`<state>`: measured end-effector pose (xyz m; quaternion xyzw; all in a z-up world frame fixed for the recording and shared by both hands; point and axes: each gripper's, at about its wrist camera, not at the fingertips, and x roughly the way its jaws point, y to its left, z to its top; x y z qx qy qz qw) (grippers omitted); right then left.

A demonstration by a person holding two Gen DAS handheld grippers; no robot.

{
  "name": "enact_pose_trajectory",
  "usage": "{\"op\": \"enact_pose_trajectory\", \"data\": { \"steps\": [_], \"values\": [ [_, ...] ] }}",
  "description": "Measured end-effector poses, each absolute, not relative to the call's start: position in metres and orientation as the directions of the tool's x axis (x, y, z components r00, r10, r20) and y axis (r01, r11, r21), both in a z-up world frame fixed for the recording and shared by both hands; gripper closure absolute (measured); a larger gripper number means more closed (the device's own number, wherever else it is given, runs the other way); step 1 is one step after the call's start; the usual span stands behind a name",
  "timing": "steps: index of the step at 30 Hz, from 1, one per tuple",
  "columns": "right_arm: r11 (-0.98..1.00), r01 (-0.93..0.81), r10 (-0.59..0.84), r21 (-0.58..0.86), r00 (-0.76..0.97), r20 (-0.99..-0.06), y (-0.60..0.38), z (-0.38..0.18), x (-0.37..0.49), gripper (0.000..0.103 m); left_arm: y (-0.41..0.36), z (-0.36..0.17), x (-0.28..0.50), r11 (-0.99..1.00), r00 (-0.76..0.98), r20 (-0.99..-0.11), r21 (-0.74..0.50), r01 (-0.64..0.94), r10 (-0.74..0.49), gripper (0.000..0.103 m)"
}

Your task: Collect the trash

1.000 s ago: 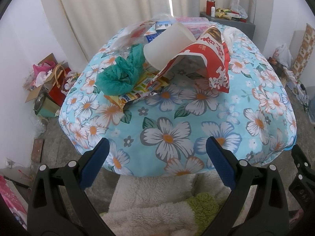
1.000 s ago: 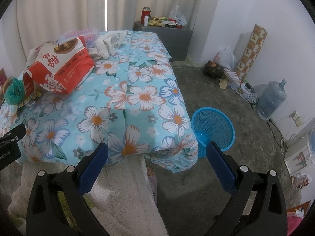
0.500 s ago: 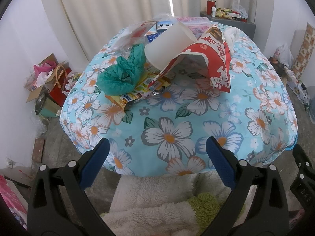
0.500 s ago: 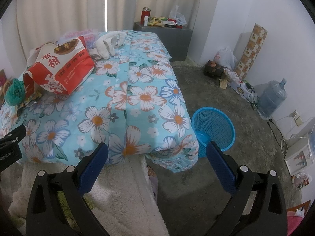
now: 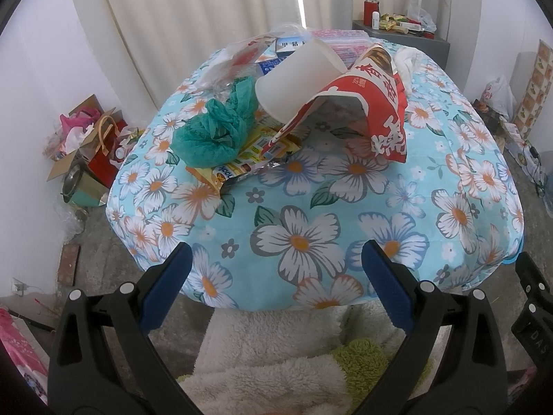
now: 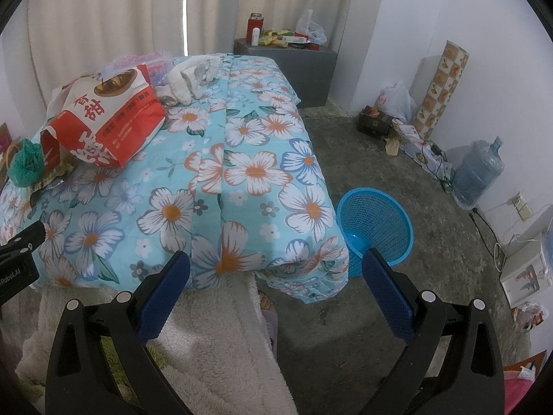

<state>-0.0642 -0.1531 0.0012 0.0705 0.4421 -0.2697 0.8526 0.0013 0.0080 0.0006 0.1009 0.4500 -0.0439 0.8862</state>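
You are holding both claws low over the fluffy white blanket (image 5: pixel 262 356) at the foot of the bed, and very little is changing: set against the pictures from a moment ago, the floral bedspread (image 5: pixel 311 214) is sitting a touch lower and larger in the left view, so you are drifting slightly towards it, not yet committing to a pick. Your left gripper (image 5: pixel 274 283) is standing with its jaws wide apart and nothing between them; your right gripper (image 6: pixel 276 285) is likewise spread and empty. That means, by my reading, the collecting is only now beginning, with every piece lying untouched. In the left view, the trash is piling up on the bedspread from 11 to 12 o'clock: the yellow wrapper (image 5: pixel 235 169) nearest, the crumpled green bag (image 5: pixel 214 131) resting on it, then the white cup (image 5: pixel 297 83) tucked under the red snack bag (image 5: pixel 383 103). In the right view, the blue basket (image 6: pixel 376 224) is waiting on the floor at 2 o'clock, just beside the bed's corner.
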Motion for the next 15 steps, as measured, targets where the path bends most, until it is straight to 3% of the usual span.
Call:
{"op": "enact_pose_trajectory", "data": {
  "steps": [15],
  "values": [
    [0.837,0.543,-0.386,-0.069,0.496,-0.778,-0.167,0.008,-0.045,0.006,0.025,0.009,0.029,0.975,0.648,-0.761,0.126,0.183,-0.023,0.009]
  ]
}}
